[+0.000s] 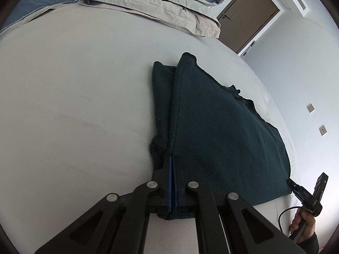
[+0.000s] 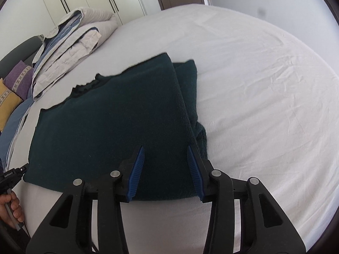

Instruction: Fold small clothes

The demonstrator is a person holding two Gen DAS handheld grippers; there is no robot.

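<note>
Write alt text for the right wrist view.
The right gripper hovers with jaws open over the near edge of a dark green garment lying partly folded on a white bed sheet. Folded bedding sits behind, at the left.

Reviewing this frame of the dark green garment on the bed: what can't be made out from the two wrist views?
- Left wrist view: whether the left gripper pinches one layer or several; its shut pads hide the dark green garment edge.
- Right wrist view: whether the right gripper touches the fabric; dark cloth between its open pads shows no contact.
- Both views: the garment's type; folded-under sleeves and neckline are unreadable.
- Both views: the person, cut off beyond each hand.
</note>
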